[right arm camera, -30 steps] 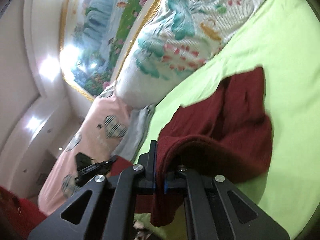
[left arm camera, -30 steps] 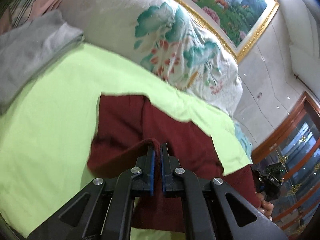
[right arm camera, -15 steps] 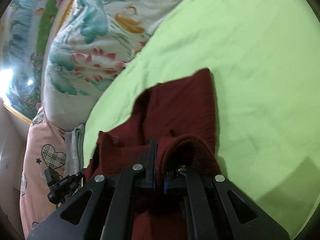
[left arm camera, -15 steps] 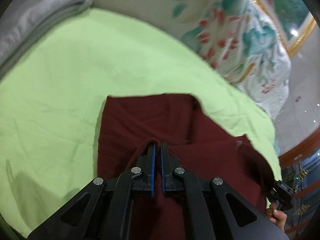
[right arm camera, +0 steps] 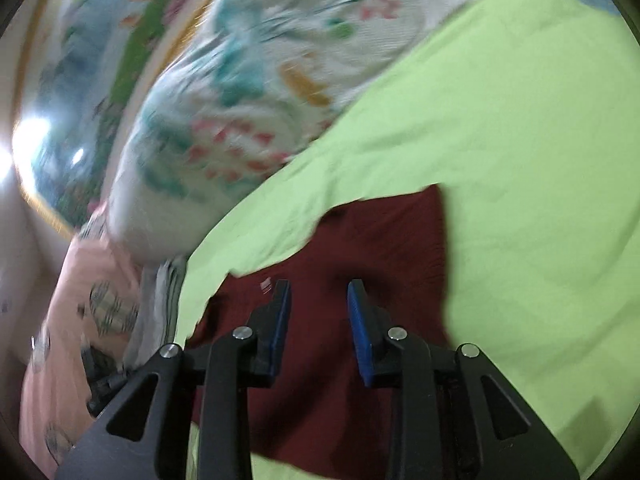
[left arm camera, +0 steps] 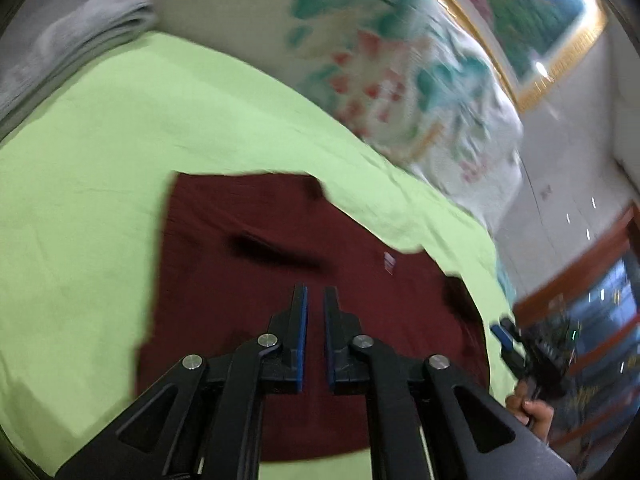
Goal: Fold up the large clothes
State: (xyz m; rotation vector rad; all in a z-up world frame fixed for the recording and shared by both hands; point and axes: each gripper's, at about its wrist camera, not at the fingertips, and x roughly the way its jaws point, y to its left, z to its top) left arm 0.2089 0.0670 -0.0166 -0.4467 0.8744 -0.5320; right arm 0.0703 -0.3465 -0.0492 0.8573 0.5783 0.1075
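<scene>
A dark red garment point(left arm camera: 248, 280) lies flat and folded on the light green bed sheet point(left arm camera: 100, 160). It also shows in the right wrist view point(right arm camera: 384, 248). My left gripper point(left arm camera: 315, 300) hovers over its near part, jaws slightly apart with nothing between them. My right gripper point(right arm camera: 319, 292) is open and empty above the garment. A small white label point(left arm camera: 389, 261) shows on the cloth. The right gripper point(left arm camera: 520, 344) shows at the right edge of the left wrist view.
A floral quilt point(left arm camera: 400, 80) is bunched along the far side of the bed. Folded grey cloth point(left arm camera: 68, 40) lies at the far left. A pink heart-print pillow point(right arm camera: 88, 300) lies beside it. A framed painting point(left arm camera: 540, 12) hangs on the wall.
Both grippers have let go of the red garment and opened. The garment's held edge has dropped and it now lies flat on the sheet. Both cameras have tilted upward.
</scene>
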